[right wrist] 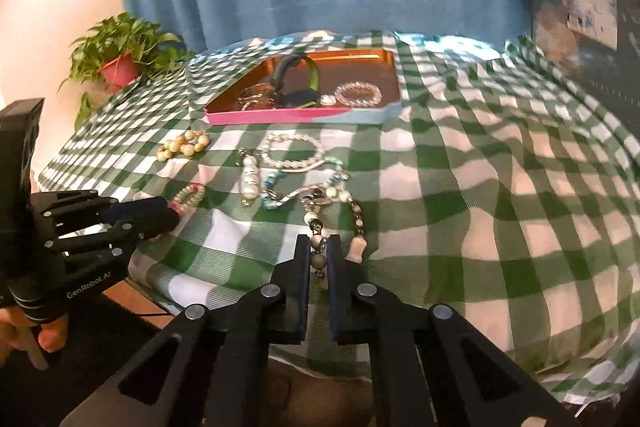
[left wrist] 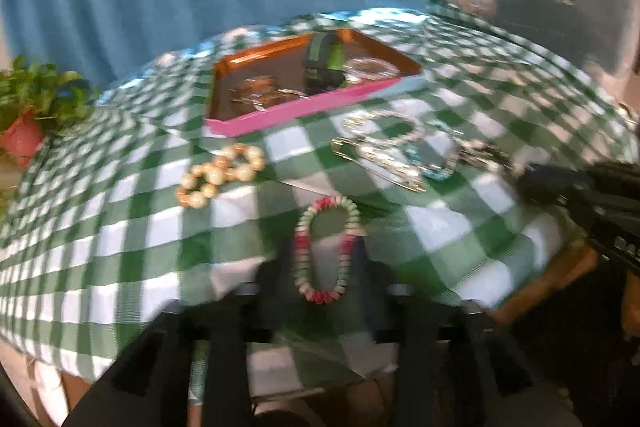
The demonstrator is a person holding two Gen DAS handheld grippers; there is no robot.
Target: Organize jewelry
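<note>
A pink and green beaded bracelet (left wrist: 325, 251) (right wrist: 189, 195) lies on the checked cloth near the front edge. My left gripper (left wrist: 323, 269) (right wrist: 171, 215) is open, one finger on either side of the bracelet; this view is blurred. My right gripper (right wrist: 319, 247) (left wrist: 532, 183) is shut on a dark-beaded chain necklace (right wrist: 320, 227) that trails back over the cloth. Behind stands a pink-sided tray (left wrist: 280, 115) (right wrist: 280, 117) holding a green-black strap watch (right wrist: 298, 83) and a clear bracelet (right wrist: 358, 94).
Loose on the cloth lie a pearl bracelet (left wrist: 220, 175) (right wrist: 184, 145), a silver chain bracelet (right wrist: 294, 151), a pearl pin (right wrist: 250, 179) and blue beads (right wrist: 275, 187). A potted plant (right wrist: 120, 63) stands at the far left before a blue curtain. A person's hand (right wrist: 40, 335) holds the left gripper.
</note>
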